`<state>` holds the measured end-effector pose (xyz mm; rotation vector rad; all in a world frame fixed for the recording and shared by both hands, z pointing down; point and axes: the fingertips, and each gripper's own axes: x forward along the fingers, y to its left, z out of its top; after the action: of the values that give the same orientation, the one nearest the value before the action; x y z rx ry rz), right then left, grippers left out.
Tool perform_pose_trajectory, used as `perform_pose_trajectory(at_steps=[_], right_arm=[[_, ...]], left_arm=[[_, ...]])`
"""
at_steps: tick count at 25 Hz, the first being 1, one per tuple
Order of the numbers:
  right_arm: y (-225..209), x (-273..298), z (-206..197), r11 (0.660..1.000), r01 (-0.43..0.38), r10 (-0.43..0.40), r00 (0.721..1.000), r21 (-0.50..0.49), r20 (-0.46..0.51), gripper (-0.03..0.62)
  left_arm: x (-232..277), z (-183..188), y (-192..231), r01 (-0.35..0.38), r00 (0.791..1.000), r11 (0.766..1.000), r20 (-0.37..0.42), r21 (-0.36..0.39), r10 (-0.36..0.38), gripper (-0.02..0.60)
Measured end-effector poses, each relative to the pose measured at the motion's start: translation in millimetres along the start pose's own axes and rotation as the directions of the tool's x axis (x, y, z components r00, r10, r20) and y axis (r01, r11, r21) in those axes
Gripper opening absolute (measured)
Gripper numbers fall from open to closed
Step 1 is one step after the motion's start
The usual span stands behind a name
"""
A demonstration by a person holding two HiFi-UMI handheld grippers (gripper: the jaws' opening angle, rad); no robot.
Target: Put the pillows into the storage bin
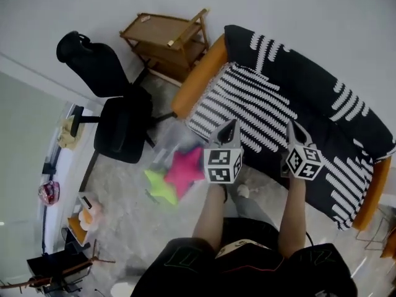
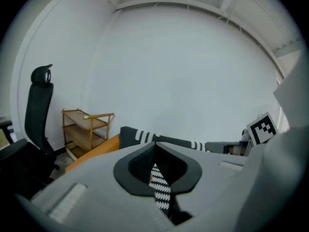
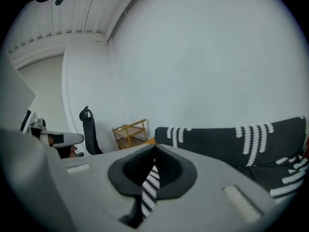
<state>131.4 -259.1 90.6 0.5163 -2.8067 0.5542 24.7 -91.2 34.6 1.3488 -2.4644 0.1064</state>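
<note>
A pink star pillow [image 1: 184, 171] and a green star pillow [image 1: 161, 187] lie together on the floor left of the sofa. They seem to sit inside a clear storage bin [image 1: 162, 148], whose walls are hard to make out. My left gripper [image 1: 229, 125] [image 2: 155, 144] and right gripper [image 1: 292, 127] [image 3: 154, 148] hover side by side over the striped sofa seat [image 1: 247, 110]. Both point at the sofa back. Both are shut, fingertips touching. Only striped sofa fabric shows through the slit below the tips.
The sofa has orange arms [image 1: 198, 73] and a black-and-white cover [image 3: 241, 139]. A black office chair [image 1: 117, 116] [image 2: 36, 110] and a wooden shelf cart [image 1: 167, 39] [image 2: 84, 129] stand to the left. The person's legs are below the grippers.
</note>
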Motion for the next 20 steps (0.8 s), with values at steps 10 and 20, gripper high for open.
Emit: perform_pose_trajectory(at_steps=[10,20], right_arm=[[-66,-61,79,0.99,0.138,-0.131,0.979,-0.031,0.158,0.003],[-87,-93,146,0.945,0.316,-0.282,0.921,-0.089,0.27,0.003]], left_arm=[[45,71,-95,0.165,0.982,0.974,0.07,0.155,-0.178,0.011],[83,130,-121,0.257,0.947,0.931,0.124,0.257,-0.296,0.011]])
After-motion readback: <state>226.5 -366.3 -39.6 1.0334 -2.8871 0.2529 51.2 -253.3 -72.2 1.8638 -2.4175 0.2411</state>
